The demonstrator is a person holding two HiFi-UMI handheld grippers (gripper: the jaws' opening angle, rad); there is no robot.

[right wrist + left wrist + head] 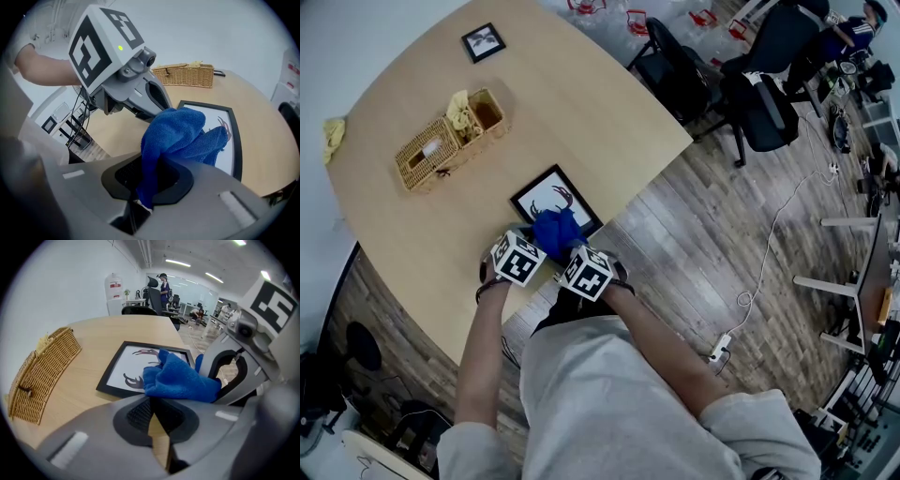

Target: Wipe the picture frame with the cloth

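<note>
1. The right gripper [150, 174] has its jaws clamped on a bunched blue terry cloth [176, 133]. The cloth rests on the near right part of the large black-framed picture [123, 369], which lies at the near edge of the pale wooden table [581, 103].
2. The left gripper [152, 405] has its jaws together on nothing, just beside that frame.
3. Wiping looks begun. Most of the glass lies uncovered, and no view shows how clean it is.
4. Counted: two grippers, one blue cloth, one woven wicker basket [417, 169], and two frames, with the small black frame [483, 42] far off.

Both claws crowd the near edge of the table [581, 112], left claw [528, 246] beside right claw [569, 251]. The cloth [555, 230] is bunched on the picture frame [546, 192], covering its near corner. Farther up sits a wicker basket [450, 141], with a small frame [483, 42] beyond it.
</note>
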